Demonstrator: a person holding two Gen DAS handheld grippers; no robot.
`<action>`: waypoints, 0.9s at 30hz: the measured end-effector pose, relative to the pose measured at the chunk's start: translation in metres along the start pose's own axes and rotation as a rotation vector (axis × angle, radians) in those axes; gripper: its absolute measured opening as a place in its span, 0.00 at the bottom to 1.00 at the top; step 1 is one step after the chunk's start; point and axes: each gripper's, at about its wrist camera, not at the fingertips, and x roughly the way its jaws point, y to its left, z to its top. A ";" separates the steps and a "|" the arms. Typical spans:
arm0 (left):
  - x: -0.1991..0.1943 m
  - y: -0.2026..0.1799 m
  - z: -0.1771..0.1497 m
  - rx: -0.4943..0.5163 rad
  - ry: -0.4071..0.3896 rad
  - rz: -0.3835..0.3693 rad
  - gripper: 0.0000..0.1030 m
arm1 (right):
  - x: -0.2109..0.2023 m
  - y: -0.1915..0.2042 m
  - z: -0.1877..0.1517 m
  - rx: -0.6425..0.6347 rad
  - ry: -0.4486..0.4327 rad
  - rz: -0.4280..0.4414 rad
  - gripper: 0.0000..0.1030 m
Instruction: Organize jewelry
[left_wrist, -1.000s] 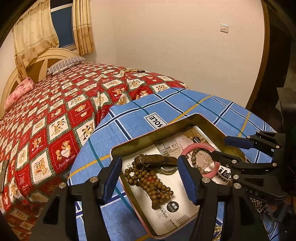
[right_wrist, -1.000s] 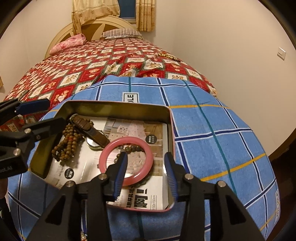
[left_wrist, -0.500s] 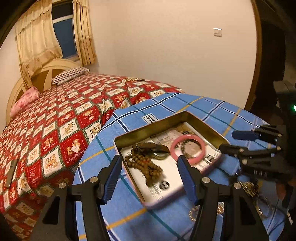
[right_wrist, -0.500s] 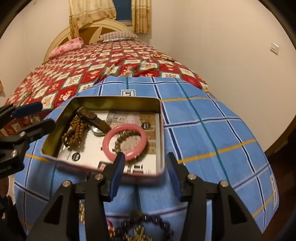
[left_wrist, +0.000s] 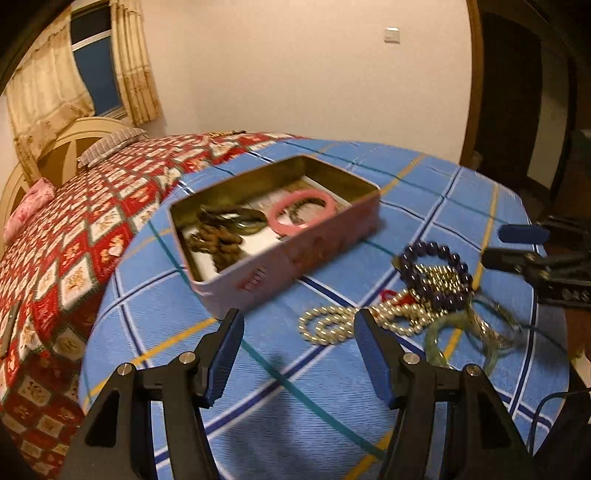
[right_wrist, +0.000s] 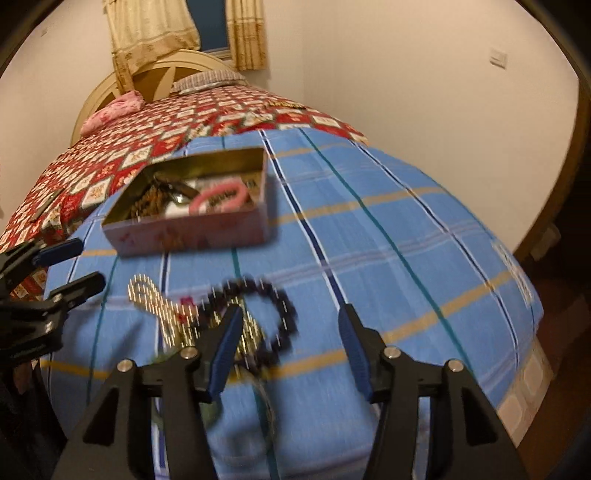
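A pink tin box (left_wrist: 295, 254) (right_wrist: 192, 232) stands on the blue checked cloth and holds a pink bangle (left_wrist: 302, 218) (right_wrist: 218, 197), brown wooden beads (left_wrist: 216, 243) and a watch. In front of it lies a loose pile: a dark purple bead bracelet (left_wrist: 436, 273) (right_wrist: 280, 314), a gold bead chain (left_wrist: 351, 321) (right_wrist: 155, 306) and a greenish bangle (left_wrist: 443, 339). My left gripper (left_wrist: 299, 354) is open and empty, just before the gold chain. My right gripper (right_wrist: 290, 347) is open and empty over the purple bracelet; it also shows in the left wrist view (left_wrist: 517, 243).
The blue cloth (right_wrist: 388, 240) covers a rounded surface that drops off at the right and front. Behind lies a bed with a red patterned quilt (left_wrist: 74, 229), a headboard and curtains. A doorway (left_wrist: 517, 92) is at the right.
Both grippers have pulled back and away from the tin box. The loose jewelry pile in front of the box has come into view. Both stay open.
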 end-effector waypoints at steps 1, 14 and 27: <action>0.004 -0.003 0.000 0.009 0.007 -0.004 0.61 | -0.002 -0.001 -0.005 0.004 0.007 -0.002 0.54; 0.032 -0.012 -0.004 0.024 0.095 -0.061 0.61 | 0.014 0.007 -0.034 -0.010 0.082 0.026 0.39; 0.028 -0.006 -0.004 -0.009 0.083 -0.148 0.00 | 0.008 0.016 -0.042 -0.028 0.030 0.078 0.06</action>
